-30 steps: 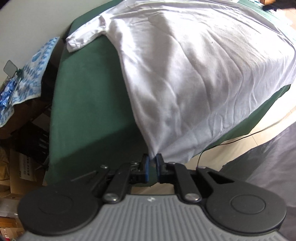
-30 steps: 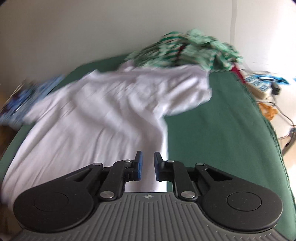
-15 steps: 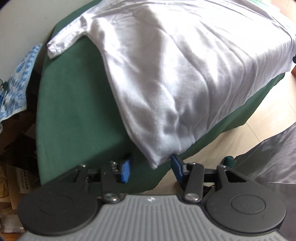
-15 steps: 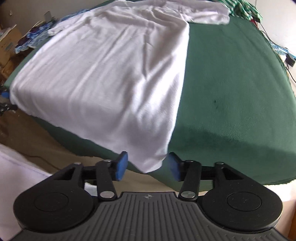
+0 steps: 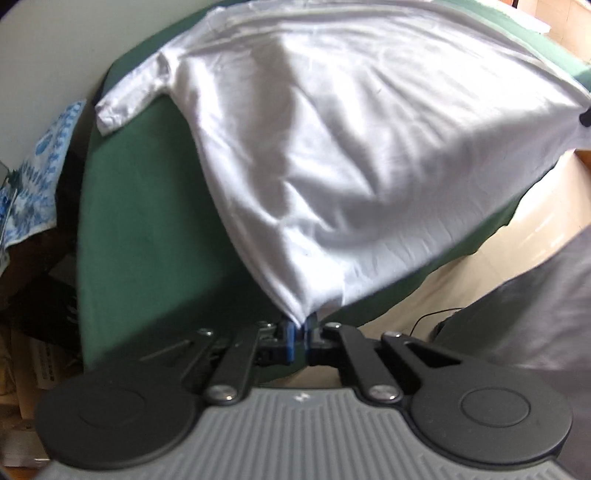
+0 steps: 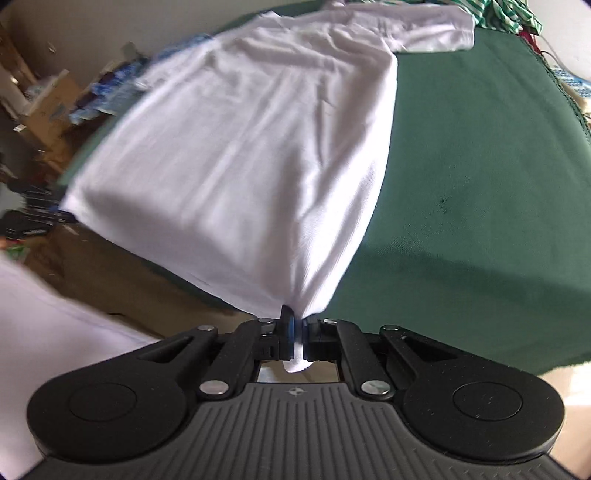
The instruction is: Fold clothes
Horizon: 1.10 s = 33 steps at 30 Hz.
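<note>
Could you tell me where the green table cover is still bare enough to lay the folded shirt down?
Bare green cover lies right of the white T-shirt, up to the table's edge. A narrower strip runs on its other side, below the sleeve. The far corner is crowded by green-striped clothes.

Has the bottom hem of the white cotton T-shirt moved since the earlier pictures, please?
Yes. Both corners of the white cotton T-shirt are now lifted off the green table cover, pinched by the right gripper and left gripper.

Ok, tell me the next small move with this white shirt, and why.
Probably lift both hem corners and carry them toward the collar. The left hand-held gripper and right hand-held gripper are each shut on a bottom corner of the white shirt, spread flat on the green table.
</note>
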Motion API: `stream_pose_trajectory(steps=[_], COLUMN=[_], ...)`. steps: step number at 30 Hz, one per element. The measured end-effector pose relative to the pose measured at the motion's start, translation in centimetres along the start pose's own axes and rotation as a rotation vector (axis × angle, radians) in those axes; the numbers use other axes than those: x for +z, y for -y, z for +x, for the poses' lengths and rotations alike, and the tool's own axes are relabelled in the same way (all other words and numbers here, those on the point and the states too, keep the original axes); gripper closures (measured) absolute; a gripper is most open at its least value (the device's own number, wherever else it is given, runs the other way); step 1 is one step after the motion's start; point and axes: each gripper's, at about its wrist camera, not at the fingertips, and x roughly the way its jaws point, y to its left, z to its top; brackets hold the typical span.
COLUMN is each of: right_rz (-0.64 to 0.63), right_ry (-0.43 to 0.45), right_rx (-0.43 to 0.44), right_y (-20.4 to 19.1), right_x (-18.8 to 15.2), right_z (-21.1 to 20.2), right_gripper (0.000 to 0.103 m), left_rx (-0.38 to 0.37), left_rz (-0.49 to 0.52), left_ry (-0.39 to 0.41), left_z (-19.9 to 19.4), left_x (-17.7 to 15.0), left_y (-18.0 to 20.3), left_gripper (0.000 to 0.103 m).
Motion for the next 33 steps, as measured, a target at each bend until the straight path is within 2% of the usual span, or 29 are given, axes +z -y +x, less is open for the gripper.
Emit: stream_pose_trajectory(steps=[4, 8, 9, 10, 12, 15, 16, 17, 19, 21, 22, 25, 29, 31, 33], right_rz=[-0.012, -0.052, -0.057, -0.053, -0.034, -0.037, -0.025, -0.011, 0.012, 0.060, 0.109, 0.259, 0.462, 0.529, 0.570], right_ry=[-0.052, -0.072, -0.084, -0.104, -0.145, -0.052, 0.004, 0.067, 0.184, 0.243, 0.243, 0.245, 0.257, 0.271, 0.296], right_rx=[-0.030, -0.036, -0.060, -0.073, -0.084, -0.082, -0.060, -0.052, -0.104, -0.164, -0.191, -0.265, -0.303, -0.319, -0.321], right_y=[-0.1, -0.8, -0.7, -0.4, 0.6, 1.6, 1.9, 2.4, 3.0, 4.4, 5.4, 8.4, 12.2, 13.2, 13.8], right_x=[-0.3, -0.2, -0.1, 0.0, 0.5, 2.7, 3.8, 5.2, 8.2, 11.5, 13.1, 17.8, 21.8, 22.7, 23.3], right_z=[0.7, 1.3, 1.3, 1.1, 0.2, -3.8, -5.2, -6.3, -6.6, -5.0, -3.6, 0.5, 4.6, 5.9, 6.7], right_gripper=[0.100, 0.100, 0.098, 0.092, 0.089, 0.088, 0.083, 0.065, 0.039, 0.041, 0.043, 0.056, 0.057, 0.056, 0.055], left_rx=[0.029, 0.053, 0.055, 0.060, 0.074, 0.099, 0.108, 0.116, 0.133, 0.154, 0.175, 0.156, 0.108, 0.088, 0.066], left_rz=[-0.032, 0.013, 0.007, -0.004, -0.031, -0.072, -0.082, -0.091, -0.100, -0.076, -0.061, -0.056, -0.019, 0.027, 0.069], left_ry=[-0.051, -0.071, -0.079, -0.089, -0.112, -0.105, -0.078, -0.048, 0.036, 0.097, 0.113, 0.172, 0.182, 0.208, 0.234], left_z=[1.6, 1.6, 1.4, 1.1, 0.1, -2.5, -3.4, -4.3, -5.5, -5.0, -4.5, -1.5, 2.2, 2.8, 2.7], left_x=[-0.2, -0.2, -0.3, -0.5, -0.9, -0.6, 0.2, 1.1, 3.6, 7.1, 8.8, 14.2, 19.5, 21.1, 22.8], left_y=[-0.1, 0.9, 0.8, 0.5, -0.4, -2.0, -2.6, -3.2, -3.8, -4.1, -3.8, -4.2, -3.8, -3.6, -3.7], left_gripper=[0.102, 0.101, 0.101, 0.098, 0.095, 0.095, 0.091, 0.087, 0.086, 0.083, 0.083, 0.082, 0.081, 0.080, 0.076])
